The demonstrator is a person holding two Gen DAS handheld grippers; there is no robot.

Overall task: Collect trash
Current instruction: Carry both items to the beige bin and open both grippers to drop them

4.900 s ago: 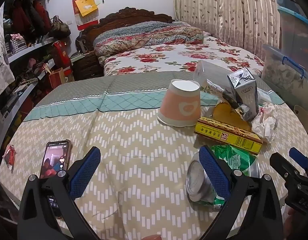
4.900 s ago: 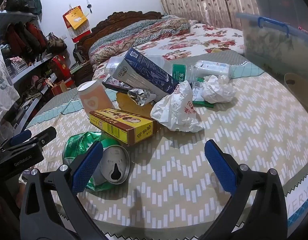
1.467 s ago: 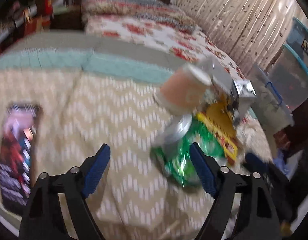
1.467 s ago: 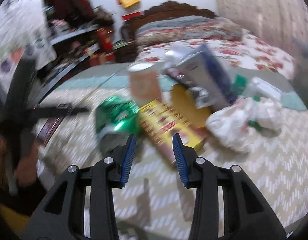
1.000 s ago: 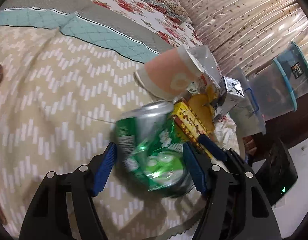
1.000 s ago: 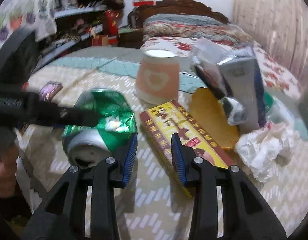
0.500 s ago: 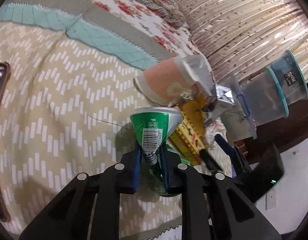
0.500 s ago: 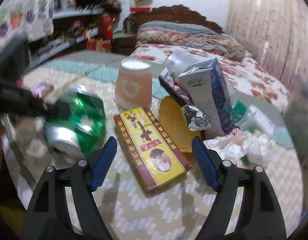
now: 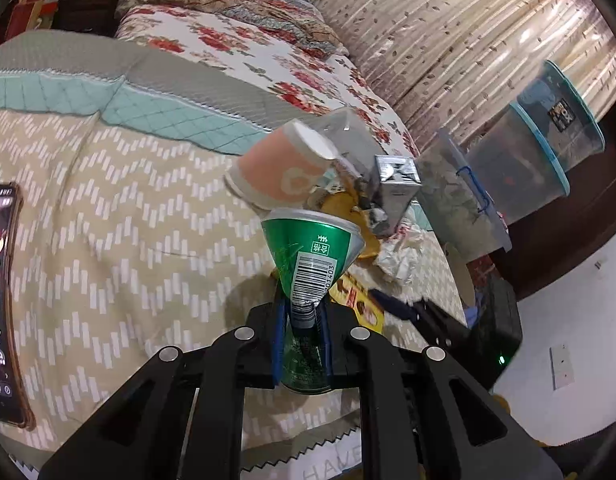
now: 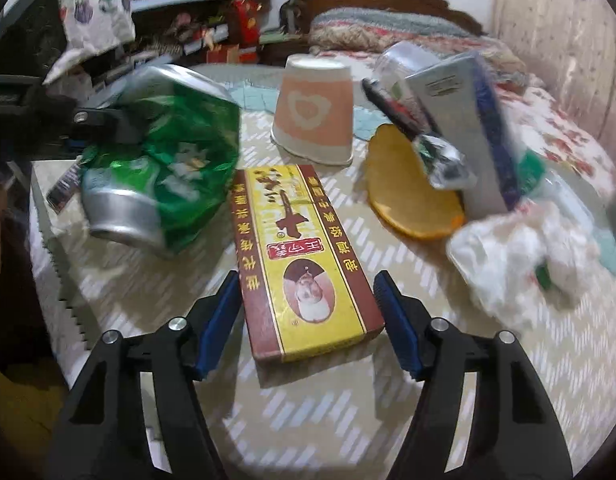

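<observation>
- Trash sits heaped on a table (image 10: 308, 420) covered with a zigzag-patterned cloth, a flower-print bed (image 9: 244, 52) behind it.
- Left gripper (image 9: 300, 320) has its jaws pinched nearly shut on a crushed green can (image 9: 312, 256), flattened at the waist between the blue pads and held clear of the cloth; the jaws have just been closing on it.
- Seen from the right wrist, the can (image 10: 168, 160) hangs at the left of the pile, its silver base toward the camera.
- Right gripper (image 10: 308, 320) stands open astride the near end of a yellow and red box (image 10: 300, 256) lying flat on the cloth; its jaws have just been narrowing, and the pads (image 10: 220, 316) sit just beside the box edges without pressing on them.
- Behind the box, a pink paper cup (image 10: 314, 112) stands upside down.
- To the right lie a yellow disc (image 10: 408, 196), a silver and blue carton (image 10: 464, 128) and a crumpled white bag (image 10: 520, 256).
- Phone (image 9: 2, 300) with a lit screen lies at the table's left edge, well apart from the pile.
- Clear storage bins (image 9: 540, 144) stand by the curtain (image 9: 448, 32).
</observation>
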